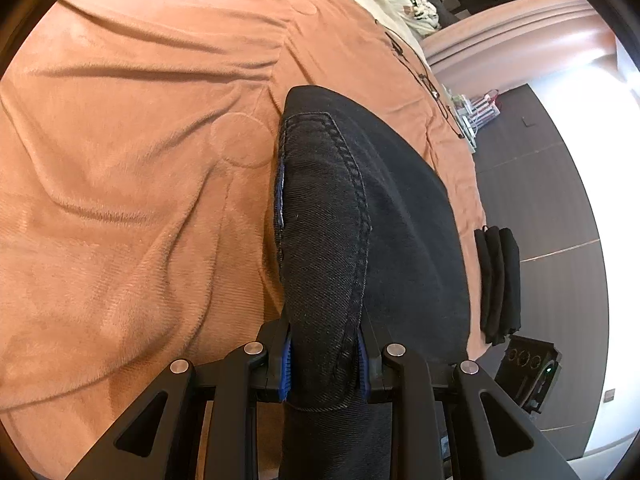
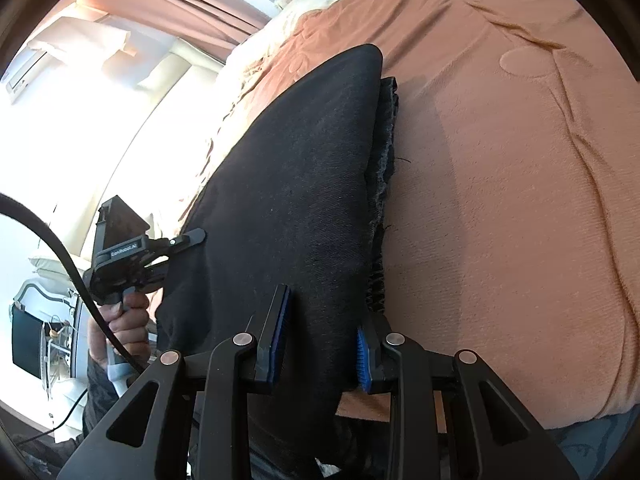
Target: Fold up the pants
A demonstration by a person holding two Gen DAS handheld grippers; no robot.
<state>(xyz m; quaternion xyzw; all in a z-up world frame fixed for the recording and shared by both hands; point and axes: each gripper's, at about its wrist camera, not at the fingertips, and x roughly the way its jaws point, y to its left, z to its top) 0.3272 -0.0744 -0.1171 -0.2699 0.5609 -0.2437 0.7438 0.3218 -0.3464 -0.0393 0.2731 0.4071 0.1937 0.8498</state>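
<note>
You are clamping black pants (image 1: 332, 240) in both the left gripper (image 1: 325, 356) and the right gripper (image 2: 320, 344), carrying them over the orange blanket (image 1: 120, 200). This looks like a mid-fold carry. Next, you are likely needing to lay the held edge flat on the blanket.

Only one readable text: "GenRobot.AI", small white letters on black body of left gripper (image 2: 192, 238), seen in right wrist view. Nothing else legible in either view; items beside bed too small and blurred to read.

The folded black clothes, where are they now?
In the left wrist view, the folded black clothes lie at the right edge of the orange blanket, beside the pants.
</note>
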